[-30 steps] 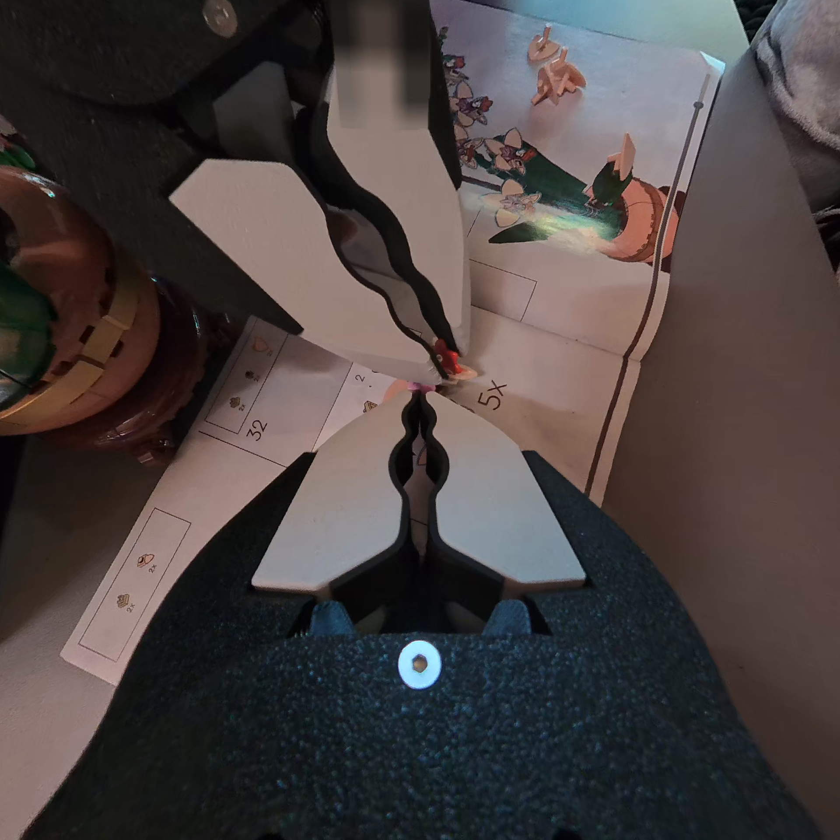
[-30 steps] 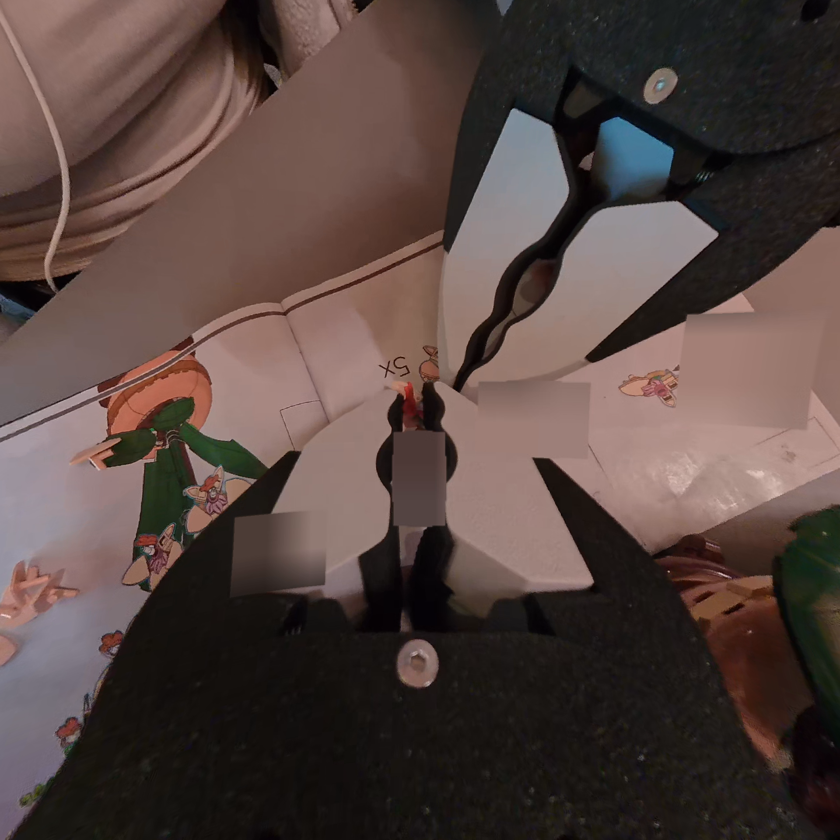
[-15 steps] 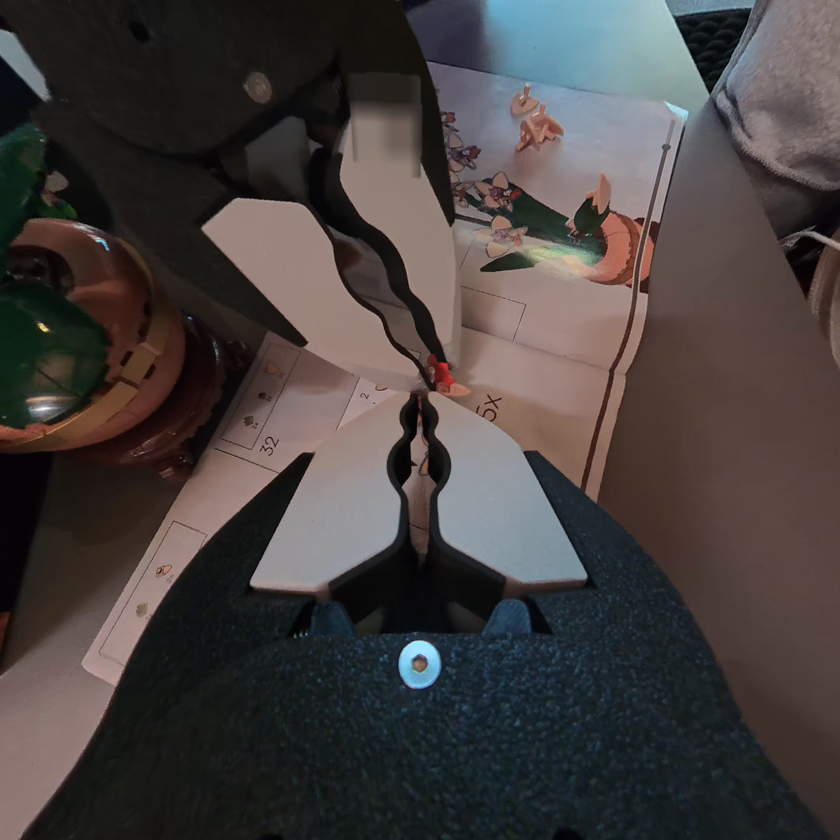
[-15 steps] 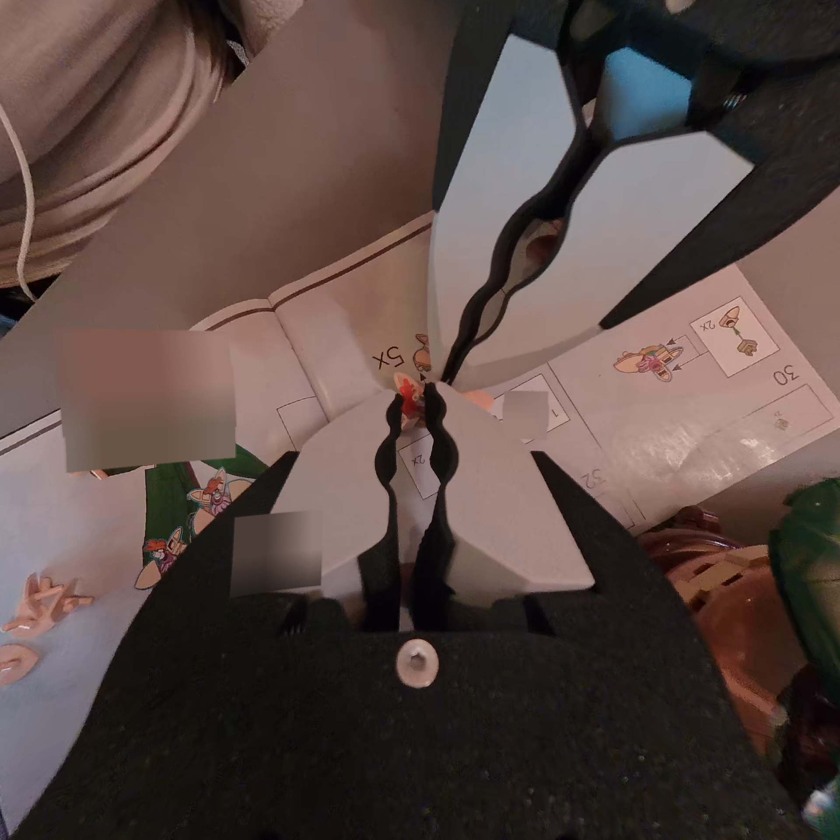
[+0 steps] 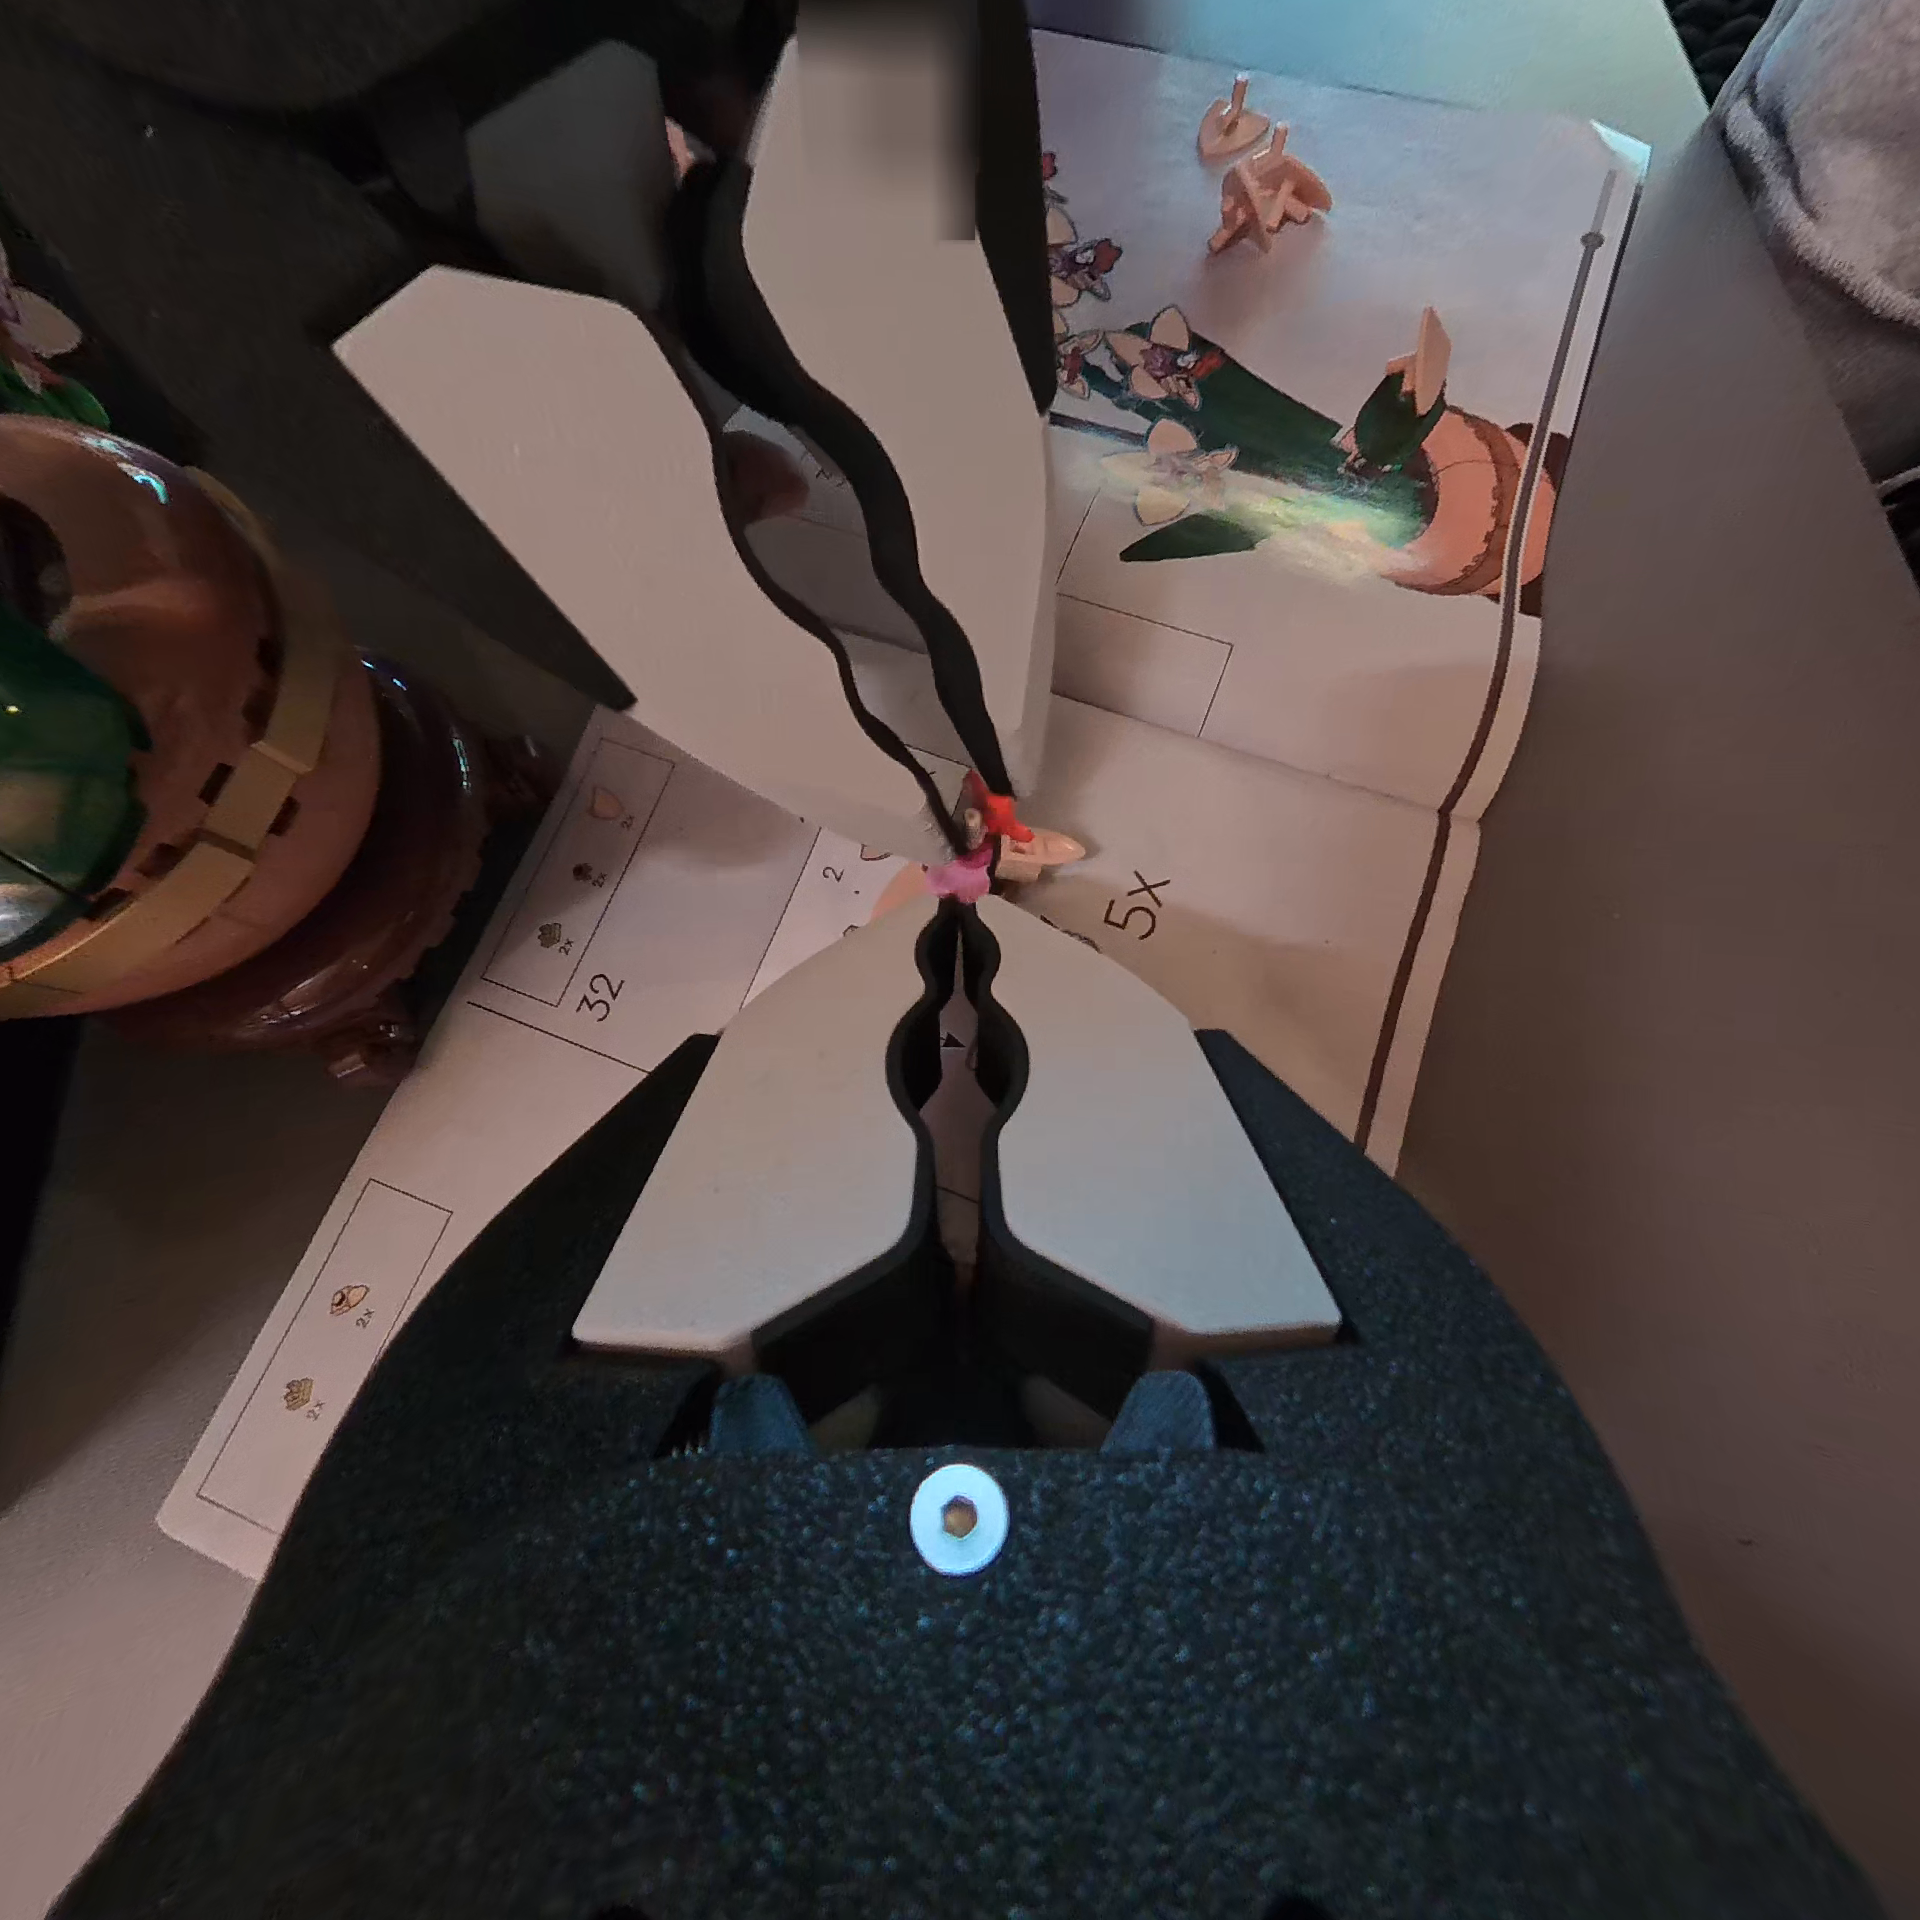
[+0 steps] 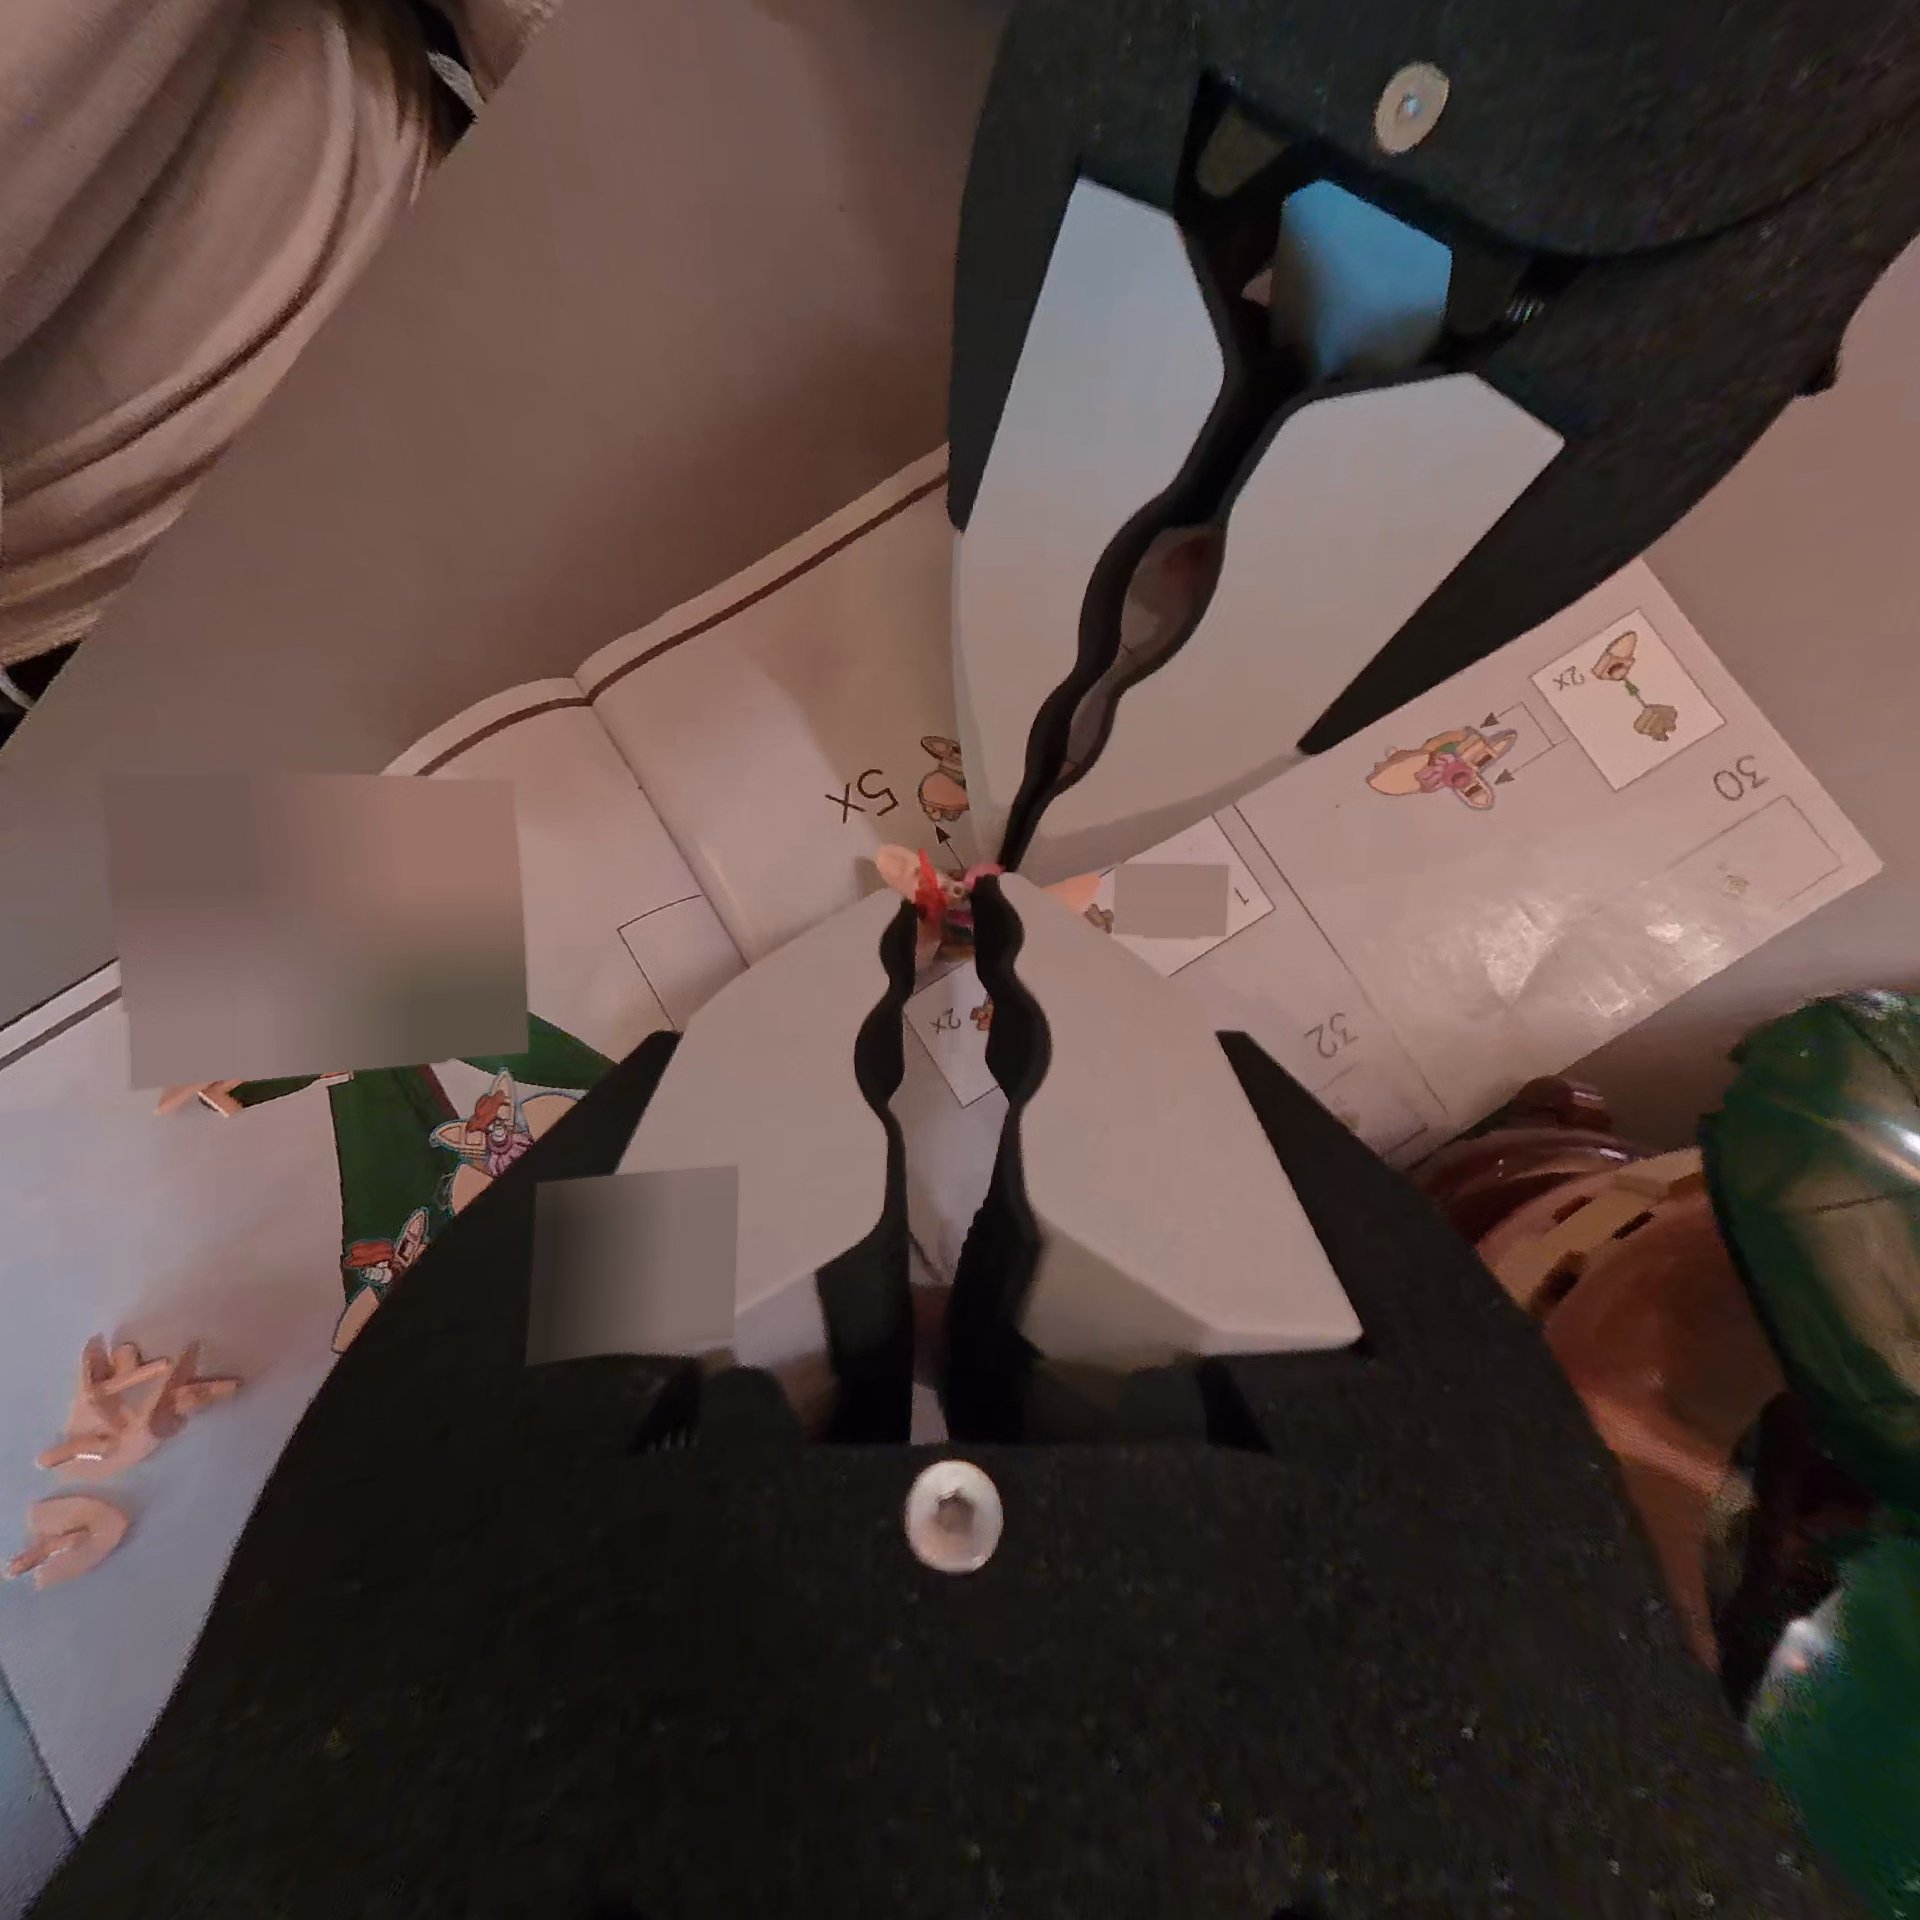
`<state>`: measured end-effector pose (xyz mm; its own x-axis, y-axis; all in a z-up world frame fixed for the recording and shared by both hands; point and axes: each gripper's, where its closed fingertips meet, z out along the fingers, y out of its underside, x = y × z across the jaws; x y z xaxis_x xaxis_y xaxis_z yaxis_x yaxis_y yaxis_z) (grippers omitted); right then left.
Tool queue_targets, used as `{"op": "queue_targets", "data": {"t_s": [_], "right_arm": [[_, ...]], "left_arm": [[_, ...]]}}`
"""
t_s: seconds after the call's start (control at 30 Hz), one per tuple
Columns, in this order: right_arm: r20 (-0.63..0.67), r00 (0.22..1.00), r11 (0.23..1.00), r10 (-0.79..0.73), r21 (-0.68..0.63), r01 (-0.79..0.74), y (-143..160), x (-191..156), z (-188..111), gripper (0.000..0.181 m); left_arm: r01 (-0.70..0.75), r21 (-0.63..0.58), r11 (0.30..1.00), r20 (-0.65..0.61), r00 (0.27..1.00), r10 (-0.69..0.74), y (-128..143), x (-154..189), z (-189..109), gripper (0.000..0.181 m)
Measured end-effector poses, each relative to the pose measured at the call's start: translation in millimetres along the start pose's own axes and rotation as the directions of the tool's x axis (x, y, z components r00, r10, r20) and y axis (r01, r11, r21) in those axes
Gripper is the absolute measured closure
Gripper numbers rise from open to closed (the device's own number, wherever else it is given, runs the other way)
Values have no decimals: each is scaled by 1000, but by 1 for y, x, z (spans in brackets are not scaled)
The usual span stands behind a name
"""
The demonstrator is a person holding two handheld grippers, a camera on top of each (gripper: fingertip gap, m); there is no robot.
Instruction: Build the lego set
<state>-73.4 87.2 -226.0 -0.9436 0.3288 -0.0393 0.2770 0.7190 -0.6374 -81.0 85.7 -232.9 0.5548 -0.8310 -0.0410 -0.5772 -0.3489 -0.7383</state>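
My left gripper (image 5: 961,906) is shut on a small pink piece (image 5: 961,878). My right gripper (image 6: 951,906) is shut on a small red and cream flower piece (image 6: 932,888). The two grippers meet tip to tip a little above the open instruction booklet (image 5: 1247,727). The pink piece touches the red and cream flower piece (image 5: 1013,836). In the left wrist view the right gripper (image 5: 982,805) comes down from the top. In the right wrist view the left gripper (image 6: 1003,857) comes down from the top right, with the pink piece (image 6: 982,871) at its tip.
A built pot model with green leaves (image 5: 156,779) stands left of the booklet; it shows at the right in the right wrist view (image 6: 1662,1299). Loose cream petal pieces (image 5: 1262,197) lie on the far page, also seen in the right wrist view (image 6: 135,1392). A person's sleeve (image 6: 156,260) is close by. My left and right fingertips are right by each other.
Both grippers stay shut and tip to tip over the booklet, shifting only slightly. The pink piece now shows clearly against the red and cream piece.
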Motion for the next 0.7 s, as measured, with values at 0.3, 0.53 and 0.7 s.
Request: {"op": "queue_targets", "data": {"t_s": [0.3,0.53,0.7], "right_arm": [[-51,998,999,44,-19,-45,0,0,1,172],[-39,996,997,75,-29,-76,0,1,2,173],[-36,992,993,117,3,-117,2,1,1,173]], "left_arm": [[-14,-2,1000,-3,1000,14,-1,2,1,181],[-24,8,1000,-4,1000,24,-5,2,2,180],[-21,5,1000,-20,1000,21,-6,2,3,180]]}}
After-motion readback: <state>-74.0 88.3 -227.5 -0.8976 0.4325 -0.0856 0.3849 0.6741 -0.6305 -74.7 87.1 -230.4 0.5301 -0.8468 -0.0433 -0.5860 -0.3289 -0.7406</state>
